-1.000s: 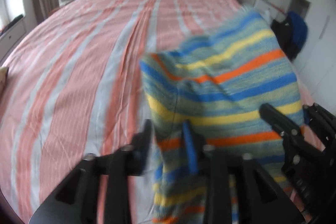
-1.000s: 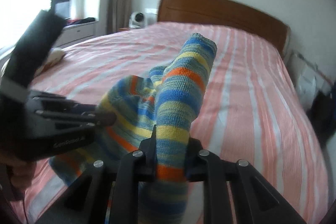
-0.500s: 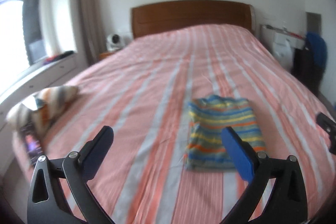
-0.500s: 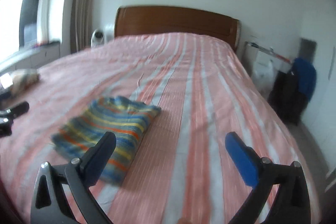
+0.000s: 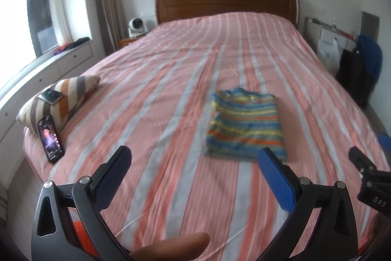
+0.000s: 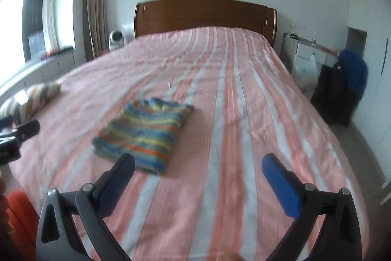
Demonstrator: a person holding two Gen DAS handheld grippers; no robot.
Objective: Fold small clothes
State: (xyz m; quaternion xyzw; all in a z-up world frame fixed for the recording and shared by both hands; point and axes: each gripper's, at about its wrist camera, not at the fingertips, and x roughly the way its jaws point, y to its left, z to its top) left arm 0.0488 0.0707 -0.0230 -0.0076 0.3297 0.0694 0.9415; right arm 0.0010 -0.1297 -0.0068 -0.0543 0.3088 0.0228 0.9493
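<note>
Bed [image 5: 171, 94], striped pink and grey cover, takes up most of both views; wooden headboard [image 5: 227, 1] at the far end. Cover lies fairly flat, only faint creases.

Striped knit garment [image 5: 245, 121] lies on the cover, toward the near end of the bed, already folded into a compact rectangle of several layers. In the right wrist view it sits ahead and to the left [image 6: 146, 131].

Striped cushion [image 5: 58, 97] near the bed's left edge, a phone [image 5: 50, 137] leaning against it, a second phone on top. All well apart from the garment.

Left gripper [image 5: 193, 170]: jaws spread wide, nothing between them. Right gripper [image 6: 198, 175]: same, wide apart and empty. Neither touches the knit.

Handling, judged: knit looks soft, light, limp, slightly stretchy; layers would slide or open if lifted by one corner. Best hold is probably the near thick folded edge, both corners at once, pinching through all layers.

Room: bare cover on every side of the garment, most beyond it toward the headboard. Near bed edge is close to the grippers; right edge drops to the floor beside dark bags [image 6: 339, 94].
</note>
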